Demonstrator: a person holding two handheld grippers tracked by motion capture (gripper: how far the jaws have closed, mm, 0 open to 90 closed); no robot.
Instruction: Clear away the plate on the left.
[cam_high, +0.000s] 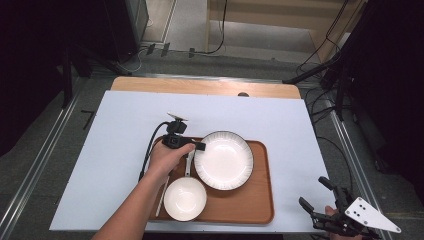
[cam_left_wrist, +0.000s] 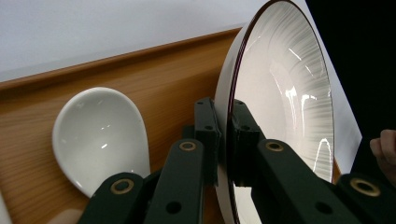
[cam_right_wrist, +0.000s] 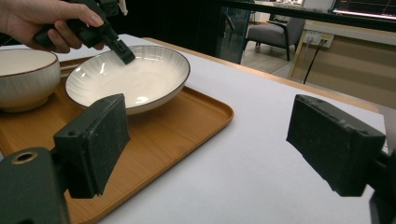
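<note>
While clamping plate (cam_left_wrist: 285, 93) rim: left gripper (cam_left_wrist: 226, 135) | right gripper (cam_right_wrist: 210, 140) apparently idle, agape

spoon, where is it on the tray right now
In the high view the white spoon lies on the wooden tray, between the small bowl and the plate, just below the left hand-held gripper.

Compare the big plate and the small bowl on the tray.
The plate is wide and shallow with a ribbed inside; the bowl is narrower, deeper and smooth. The left tool clamps the plate's rim; nothing grips the bowl. Both are white with dark rims, on the wooden tray.
</note>
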